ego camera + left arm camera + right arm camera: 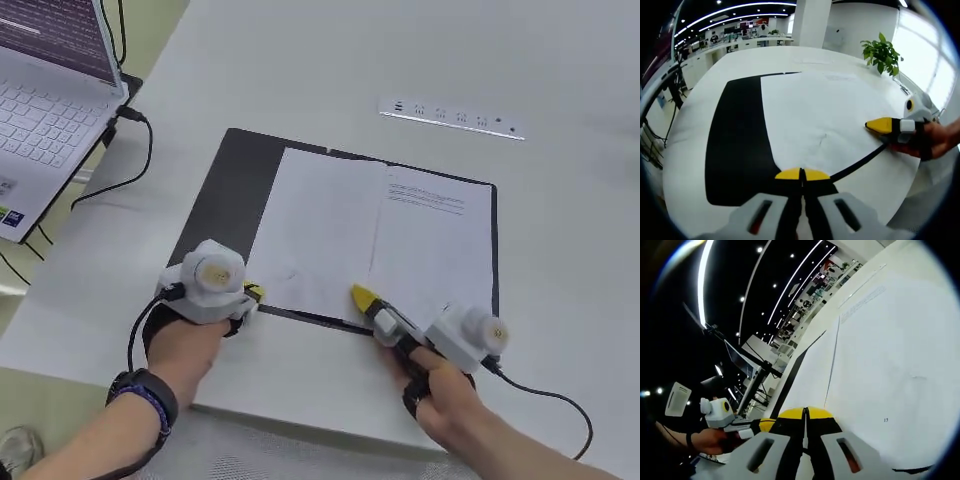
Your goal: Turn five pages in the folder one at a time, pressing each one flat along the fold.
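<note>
Where folder (225, 190) lies open: page (320, 240) light, limp, crease-prone; take at free bottom corner. Left gripper (802, 174), right gripper (805, 412): jaws together, apparently clamping nothing.

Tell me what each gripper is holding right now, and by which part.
Right gripper: shut, tips resting by the fold, holding nothing. Left gripper: shut at the left page's near outer corner; whether it pinches the paper cannot be told.

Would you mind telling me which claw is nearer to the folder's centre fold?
Right. The right claw rests at the near end of the fold, by the bottom edge; the left claw sits across the left page, at its outer bottom corner.
</note>
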### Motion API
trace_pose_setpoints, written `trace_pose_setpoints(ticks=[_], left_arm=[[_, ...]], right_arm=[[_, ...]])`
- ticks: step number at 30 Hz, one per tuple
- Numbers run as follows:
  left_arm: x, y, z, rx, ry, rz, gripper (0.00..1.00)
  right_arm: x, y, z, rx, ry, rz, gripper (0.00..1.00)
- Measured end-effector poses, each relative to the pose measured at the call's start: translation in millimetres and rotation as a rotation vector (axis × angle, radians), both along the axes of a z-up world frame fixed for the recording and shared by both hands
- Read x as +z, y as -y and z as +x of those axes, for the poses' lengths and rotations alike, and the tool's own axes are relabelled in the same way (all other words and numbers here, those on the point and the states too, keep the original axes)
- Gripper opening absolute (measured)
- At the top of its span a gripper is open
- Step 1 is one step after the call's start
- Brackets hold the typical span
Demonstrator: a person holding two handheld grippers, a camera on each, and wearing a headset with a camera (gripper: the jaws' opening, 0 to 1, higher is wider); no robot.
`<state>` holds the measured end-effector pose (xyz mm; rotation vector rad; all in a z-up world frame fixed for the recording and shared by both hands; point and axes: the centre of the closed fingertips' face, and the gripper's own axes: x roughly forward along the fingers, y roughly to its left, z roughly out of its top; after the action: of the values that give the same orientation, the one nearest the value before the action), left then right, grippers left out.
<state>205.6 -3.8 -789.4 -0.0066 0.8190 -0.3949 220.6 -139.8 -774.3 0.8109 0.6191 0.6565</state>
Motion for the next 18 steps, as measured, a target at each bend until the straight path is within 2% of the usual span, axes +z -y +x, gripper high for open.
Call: trace_pose_setpoints(ticks=[6, 18], left_arm=[[-0.6, -0.1, 0.2, -0.006, 0.002, 0.000, 0.00], [-1.7, -0.2, 0.0, -0.013, -0.003, 0.001, 0.00]], right_arm=[[-1.2, 1.4, -0.9, -0.030, -0.025, 0.009, 0.00], [-4.3, 0.1, -8.1, -0.023, -0.040, -0.011, 0.00]])
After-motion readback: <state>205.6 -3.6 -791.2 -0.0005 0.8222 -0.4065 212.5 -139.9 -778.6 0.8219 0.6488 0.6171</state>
